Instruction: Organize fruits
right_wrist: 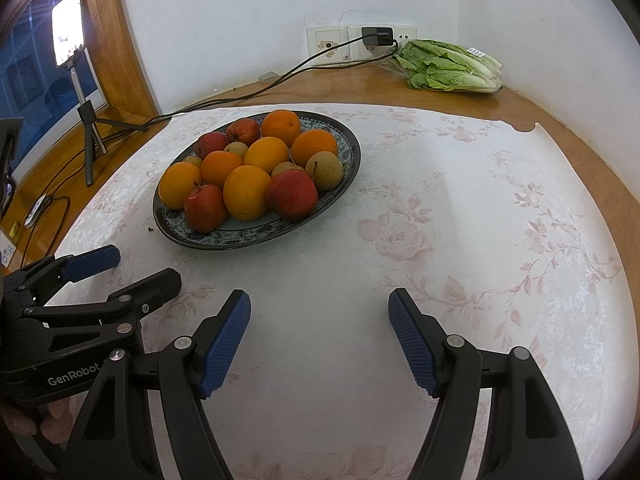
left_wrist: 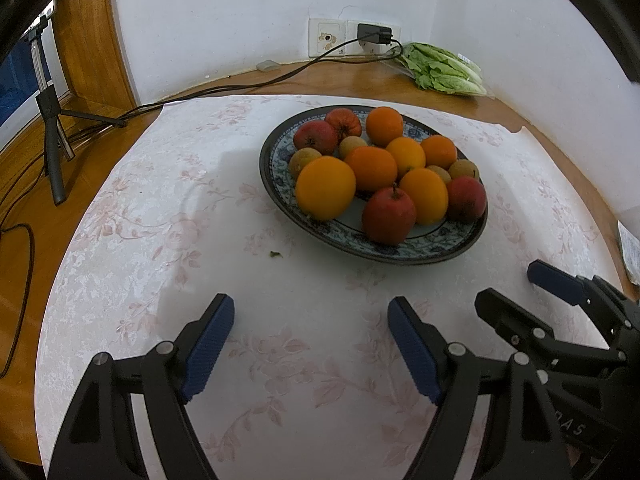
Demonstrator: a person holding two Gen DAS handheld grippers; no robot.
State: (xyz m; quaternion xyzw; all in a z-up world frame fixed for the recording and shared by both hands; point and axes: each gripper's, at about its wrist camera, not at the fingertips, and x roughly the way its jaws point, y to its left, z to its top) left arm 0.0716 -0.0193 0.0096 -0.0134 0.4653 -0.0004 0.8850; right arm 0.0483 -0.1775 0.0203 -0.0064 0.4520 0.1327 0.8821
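A blue-patterned plate (left_wrist: 400,255) (right_wrist: 240,239) sits on the floral cloth, heaped with fruit. On it are several oranges (left_wrist: 325,189) (right_wrist: 246,192), several red apples (left_wrist: 389,214) (right_wrist: 292,194) and several small brownish pears (left_wrist: 304,160) (right_wrist: 324,170). My left gripper (left_wrist: 311,304) (right_wrist: 144,266) hovers open over bare cloth in front of the plate, holding nothing. My right gripper (right_wrist: 319,296) (left_wrist: 512,284) is beside it on the right, also open and empty, short of the plate's near right side.
A bagged lettuce (left_wrist: 444,70) (right_wrist: 452,66) lies at the back right by the wall sockets (right_wrist: 360,44). A black cable (left_wrist: 240,88) runs left to a phone tripod (left_wrist: 54,148) (right_wrist: 88,132). The white cloth (right_wrist: 440,240) covers the wooden table (right_wrist: 580,140).
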